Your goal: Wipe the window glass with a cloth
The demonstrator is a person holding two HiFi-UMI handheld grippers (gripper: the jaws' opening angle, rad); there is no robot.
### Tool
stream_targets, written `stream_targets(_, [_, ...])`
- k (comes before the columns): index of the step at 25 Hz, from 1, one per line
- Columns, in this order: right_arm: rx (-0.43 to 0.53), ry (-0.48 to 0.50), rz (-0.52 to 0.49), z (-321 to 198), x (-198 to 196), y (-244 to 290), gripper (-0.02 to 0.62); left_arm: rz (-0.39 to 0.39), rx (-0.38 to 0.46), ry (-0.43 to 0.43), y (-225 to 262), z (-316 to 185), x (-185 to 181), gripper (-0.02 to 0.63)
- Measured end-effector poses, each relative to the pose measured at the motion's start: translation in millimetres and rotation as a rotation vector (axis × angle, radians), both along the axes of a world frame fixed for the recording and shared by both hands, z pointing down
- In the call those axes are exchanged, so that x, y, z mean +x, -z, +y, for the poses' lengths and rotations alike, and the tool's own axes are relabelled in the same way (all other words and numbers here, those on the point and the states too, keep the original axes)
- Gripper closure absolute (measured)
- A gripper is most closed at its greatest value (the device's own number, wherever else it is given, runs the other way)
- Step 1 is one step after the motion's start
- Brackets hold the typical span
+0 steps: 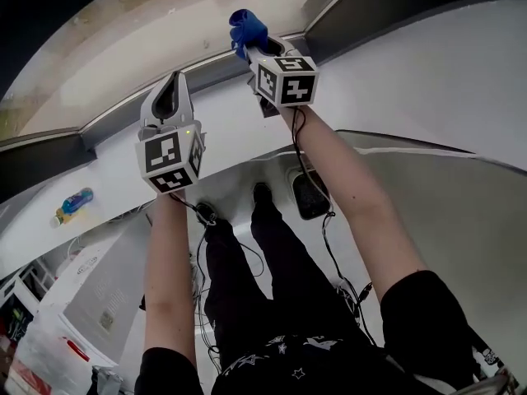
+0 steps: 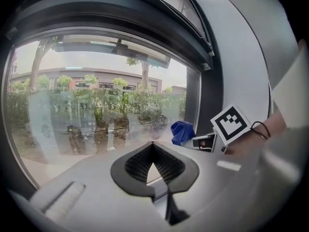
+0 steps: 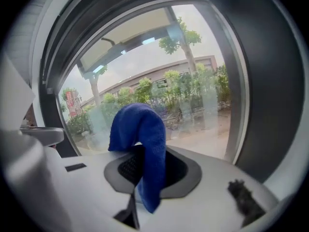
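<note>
The window glass (image 1: 123,31) fills the top of the head view, and trees and a building show through it. My right gripper (image 1: 257,48) is shut on a blue cloth (image 1: 246,28), which it holds up by the lower right corner of the pane, near the dark frame. In the right gripper view the cloth (image 3: 140,124) drapes over the jaws of the right gripper (image 3: 145,148), close to the glass (image 3: 193,100). My left gripper (image 1: 170,81) is shut and holds nothing; it points at the glass (image 2: 96,105) to the left of the cloth (image 2: 182,131). Its tips (image 2: 152,144) meet.
A dark vertical frame post (image 2: 198,105) borders the pane on the right. A white sill (image 1: 107,163) runs below the glass with a bottle (image 1: 72,204) lying on it. Below are the person's legs (image 1: 247,286), cables (image 1: 329,245) and a white cabinet (image 1: 74,303).
</note>
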State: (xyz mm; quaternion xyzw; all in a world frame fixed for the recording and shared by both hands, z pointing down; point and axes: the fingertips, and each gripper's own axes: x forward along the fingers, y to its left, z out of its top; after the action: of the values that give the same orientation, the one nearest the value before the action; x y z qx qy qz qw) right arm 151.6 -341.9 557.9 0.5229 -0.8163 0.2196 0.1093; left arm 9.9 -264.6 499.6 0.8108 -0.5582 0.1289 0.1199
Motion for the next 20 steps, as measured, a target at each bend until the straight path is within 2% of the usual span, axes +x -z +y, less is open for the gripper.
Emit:
stream_targets(5, [0.012,-0.111,-0.003,-7.9,73.8,6.9,0.518,0.011,-0.006,-0.062,1.1,-3.0,54.2,0.597])
stream_targets(12, [0.012,-0.205,0.052,-12.8,140.5,2.2,0.518,0.002,-0.002,-0.121,2.9,-3.7,100.8,0.598])
stream_targets(16, [0.014,-0.225,0.083,-11.0,156.8,4.7,0.518,0.012,0.011,-0.129,6.7,-1.1,103.8,0.598])
stream_targets(20, [0.017,-0.208,0.102,0.7,139.4,6.9,0.518,0.033,-0.001,-0.104,3.0,4.2,82.0,0.597])
